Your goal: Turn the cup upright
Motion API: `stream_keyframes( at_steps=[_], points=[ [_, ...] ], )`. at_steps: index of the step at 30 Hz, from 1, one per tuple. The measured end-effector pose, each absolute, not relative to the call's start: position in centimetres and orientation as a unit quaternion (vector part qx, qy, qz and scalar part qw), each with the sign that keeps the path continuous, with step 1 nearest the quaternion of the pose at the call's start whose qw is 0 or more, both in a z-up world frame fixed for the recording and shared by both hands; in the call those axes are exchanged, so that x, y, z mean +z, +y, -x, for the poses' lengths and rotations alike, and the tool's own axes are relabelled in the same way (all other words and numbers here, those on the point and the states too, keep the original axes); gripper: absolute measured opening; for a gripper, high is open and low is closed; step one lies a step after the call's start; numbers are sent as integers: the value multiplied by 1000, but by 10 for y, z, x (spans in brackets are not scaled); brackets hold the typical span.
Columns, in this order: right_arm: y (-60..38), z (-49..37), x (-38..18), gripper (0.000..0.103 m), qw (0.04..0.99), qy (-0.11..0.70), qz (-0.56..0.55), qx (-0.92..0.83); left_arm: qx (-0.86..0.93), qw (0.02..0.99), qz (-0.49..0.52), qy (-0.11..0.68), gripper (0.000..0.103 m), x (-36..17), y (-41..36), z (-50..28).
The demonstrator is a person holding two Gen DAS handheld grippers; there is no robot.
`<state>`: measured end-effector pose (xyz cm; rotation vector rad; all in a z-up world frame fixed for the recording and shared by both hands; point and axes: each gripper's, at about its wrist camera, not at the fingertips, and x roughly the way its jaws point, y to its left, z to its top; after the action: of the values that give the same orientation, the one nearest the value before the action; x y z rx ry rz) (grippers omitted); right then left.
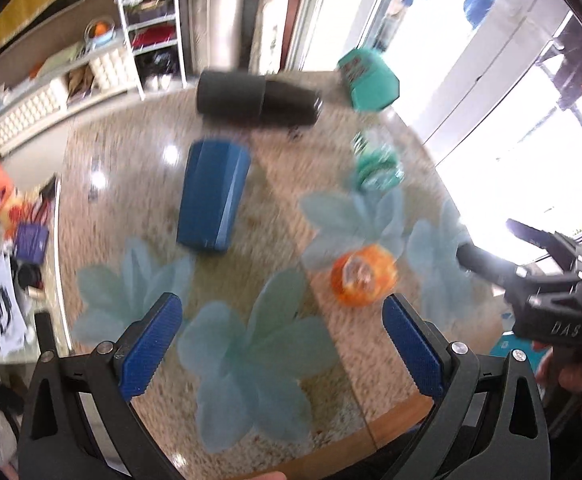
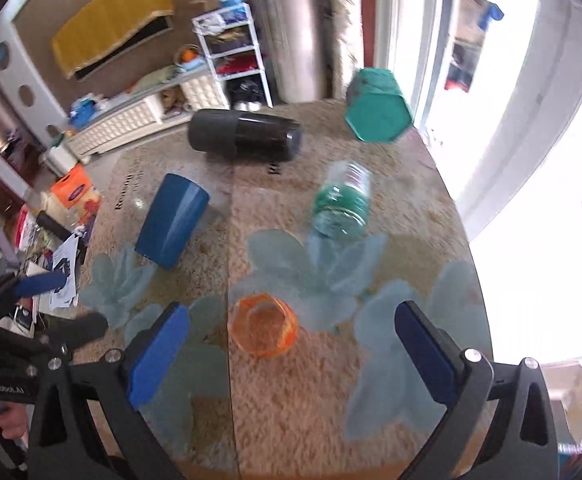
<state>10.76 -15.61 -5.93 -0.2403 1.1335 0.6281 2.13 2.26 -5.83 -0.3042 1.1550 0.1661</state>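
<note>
A blue cup [image 1: 213, 196] lies on its side on the glass-topped table [image 1: 131, 200]; it also shows in the right wrist view [image 2: 171, 220]. A small orange cup [image 1: 363, 276] stands near the front, mouth up in the right wrist view [image 2: 263, 330]. My left gripper [image 1: 283, 344] is open and empty above the table, short of the blue cup. My right gripper [image 2: 291, 356] is open and empty, just behind the orange cup. Each gripper shows at the edge of the other's view: the right one [image 1: 547, 280], the left one [image 2: 19, 328].
A black flask [image 1: 257, 98] lies on its side at the back. A teal box [image 1: 369, 80] and a clear green bottle [image 1: 377, 164] lie at the back right. The table [image 2: 431, 208] has frosted flower patterns. Shelves and clutter are on the floor to the left.
</note>
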Motion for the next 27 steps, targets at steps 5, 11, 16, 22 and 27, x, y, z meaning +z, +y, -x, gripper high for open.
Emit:
stream_keyframes(
  at_steps=[5, 11, 16, 22, 27],
  points=[
    [-169, -99, -34, 103, 802, 528, 96, 261, 57, 849, 133, 508, 101, -24, 13, -29],
    [-188, -86, -14, 103, 823, 516, 66, 229, 42, 868, 100, 485, 101, 0, -5, -30],
    [-201, -75, -10, 103, 833, 512, 49, 203, 27, 870, 88, 484, 101, 1, -18, -25],
    [-210, -70, -10, 103, 832, 521, 47, 186, 20, 861, 87, 501, 101, -12, -26, -23],
    [-209, -72, -12, 103, 829, 525, 54, 184, 27, 859, 85, 504, 101, -14, -28, -24]
  ],
)
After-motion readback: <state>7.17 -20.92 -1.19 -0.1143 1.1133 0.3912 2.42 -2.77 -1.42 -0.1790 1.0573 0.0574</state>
